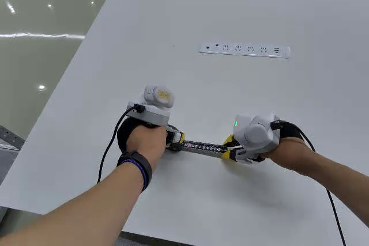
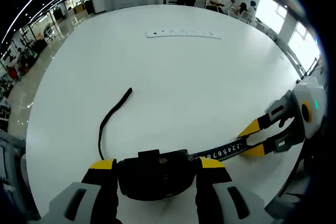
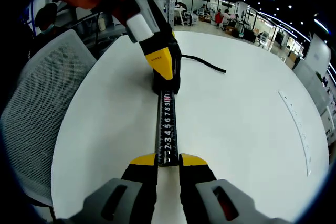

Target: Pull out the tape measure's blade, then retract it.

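A black tape measure case (image 2: 153, 172) sits on the white table (image 1: 230, 15), clamped between the yellow-tipped jaws of my left gripper (image 2: 157, 164). Its black blade (image 3: 167, 127) with white numbers runs a short way out across the tabletop to my right gripper (image 3: 168, 159), which is shut on the blade's end. In the head view the blade (image 1: 203, 147) spans the gap between the left gripper (image 1: 173, 140) and the right gripper (image 1: 229, 151). The right gripper view shows the case (image 3: 167, 77) under the left gripper's yellow fingers (image 3: 160, 59).
A white power strip (image 1: 244, 49) lies further back on the table. A black strap (image 2: 111, 115) trails from the case across the tabletop. A grey mesh chair (image 3: 42, 108) stands off the table's edge, and people sit in the distance.
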{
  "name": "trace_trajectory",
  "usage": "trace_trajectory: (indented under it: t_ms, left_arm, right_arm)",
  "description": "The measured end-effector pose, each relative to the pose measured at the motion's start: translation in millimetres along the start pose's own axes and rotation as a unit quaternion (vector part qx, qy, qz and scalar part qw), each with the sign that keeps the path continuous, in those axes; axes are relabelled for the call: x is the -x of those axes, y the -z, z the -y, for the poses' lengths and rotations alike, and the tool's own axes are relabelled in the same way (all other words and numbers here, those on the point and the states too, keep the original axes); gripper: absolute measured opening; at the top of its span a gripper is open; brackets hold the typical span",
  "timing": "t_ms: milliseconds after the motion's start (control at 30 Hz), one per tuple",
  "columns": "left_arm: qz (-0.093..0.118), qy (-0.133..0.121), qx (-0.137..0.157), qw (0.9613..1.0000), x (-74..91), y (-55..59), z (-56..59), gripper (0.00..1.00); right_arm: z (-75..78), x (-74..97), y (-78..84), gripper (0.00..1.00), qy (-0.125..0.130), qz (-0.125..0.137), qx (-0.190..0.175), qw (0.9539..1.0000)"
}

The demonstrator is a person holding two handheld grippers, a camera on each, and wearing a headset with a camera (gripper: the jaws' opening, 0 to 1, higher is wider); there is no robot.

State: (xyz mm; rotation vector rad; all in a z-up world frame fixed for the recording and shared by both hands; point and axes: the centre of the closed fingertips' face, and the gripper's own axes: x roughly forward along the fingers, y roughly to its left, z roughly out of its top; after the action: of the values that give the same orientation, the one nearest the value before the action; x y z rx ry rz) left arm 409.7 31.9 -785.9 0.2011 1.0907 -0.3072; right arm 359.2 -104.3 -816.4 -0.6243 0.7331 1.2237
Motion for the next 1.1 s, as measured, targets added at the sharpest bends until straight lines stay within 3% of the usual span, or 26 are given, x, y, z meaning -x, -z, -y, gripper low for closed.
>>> trace_trajectory:
  t_ms: [1100]
  left_arm:
    - [0.001,-0.003,0.004,1.0000,-1.9,0.5,-1.8,0.56]
  right_arm:
    - [-0.2,-19.1,-13.0,0.14,-0.009,0.005,0.004,0.9999]
